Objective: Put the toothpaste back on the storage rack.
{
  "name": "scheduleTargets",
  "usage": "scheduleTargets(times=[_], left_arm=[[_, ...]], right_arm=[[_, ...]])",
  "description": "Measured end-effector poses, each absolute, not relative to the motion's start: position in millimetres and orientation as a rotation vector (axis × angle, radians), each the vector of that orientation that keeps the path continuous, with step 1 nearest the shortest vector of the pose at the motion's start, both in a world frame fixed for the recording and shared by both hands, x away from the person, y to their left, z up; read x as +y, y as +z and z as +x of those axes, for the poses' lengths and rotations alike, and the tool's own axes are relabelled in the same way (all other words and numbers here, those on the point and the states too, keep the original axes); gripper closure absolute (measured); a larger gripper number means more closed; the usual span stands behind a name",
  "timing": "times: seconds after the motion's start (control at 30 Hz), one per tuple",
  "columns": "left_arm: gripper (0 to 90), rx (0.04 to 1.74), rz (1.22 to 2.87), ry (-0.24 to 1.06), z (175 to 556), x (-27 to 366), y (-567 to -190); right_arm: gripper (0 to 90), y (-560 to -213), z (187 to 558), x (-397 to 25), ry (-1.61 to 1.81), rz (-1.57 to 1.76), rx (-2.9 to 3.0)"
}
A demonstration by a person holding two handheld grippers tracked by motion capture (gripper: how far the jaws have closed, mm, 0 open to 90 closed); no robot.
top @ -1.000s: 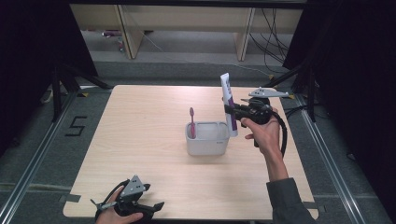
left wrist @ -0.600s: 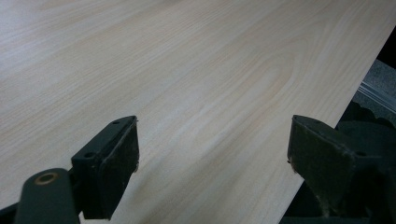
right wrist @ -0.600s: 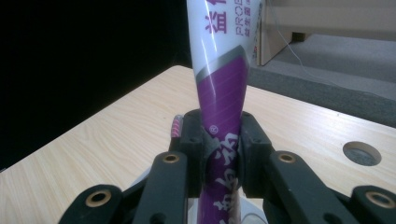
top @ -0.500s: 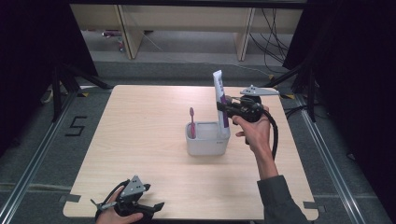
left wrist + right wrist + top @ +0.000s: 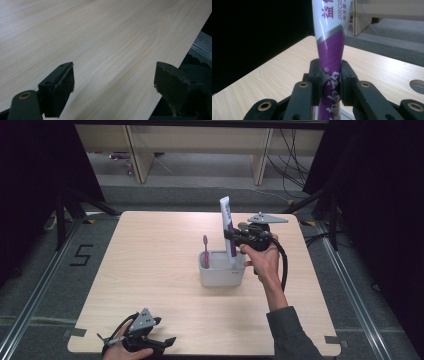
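1. Since a second ago, the right tongs (image 5: pixel 234 239) have carried the toothpaste tube (image 5: pixel 227 225) from beyond the holder's far right corner to a spot directly over the white toothbrush holder (image 5: pixel 221 274), and the tube has come nearly upright.
2. Right tongs: closed firmly on the tube's purple lower part, as the right gripper view shows, where the two pads pinch the toothpaste tube (image 5: pixel 331 62) from both sides. The white upper part rises above them.
3. Below these tongs, the tube's lower end dips to the holder's rim on its right side; whether it already rests on the bottom I cannot tell.
4. A pink toothbrush (image 5: pixel 205 251) stands upright in the holder's left part, just beside the tube and apart from it.
5. Left tongs (image 5: pixel 167 341): spread wide and holding nothing, low over the bare desk (image 5: pixel 100 37) at its near edge, well apart from the holder.
6. Progress, as I judge it: picking up and carrying the tube is done, and the toothbrush is already in place. What remains is to lower the tube fully into the holder, let go, and draw the right tongs clear without tipping it.
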State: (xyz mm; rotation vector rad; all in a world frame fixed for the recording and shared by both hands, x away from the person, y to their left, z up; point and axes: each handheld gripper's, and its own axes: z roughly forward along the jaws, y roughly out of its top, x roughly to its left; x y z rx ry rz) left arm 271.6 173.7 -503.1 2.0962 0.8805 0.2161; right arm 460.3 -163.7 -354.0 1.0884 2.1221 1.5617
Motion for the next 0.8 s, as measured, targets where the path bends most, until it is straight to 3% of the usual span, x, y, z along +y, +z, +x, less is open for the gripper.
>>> scheduleTargets(times=[0.8], left_arm=[[16.2,0.863,2.121,0.215,271,174,-503]], right_arm=[[75.7,-376,469,-151,1.541,1.109,2.156]])
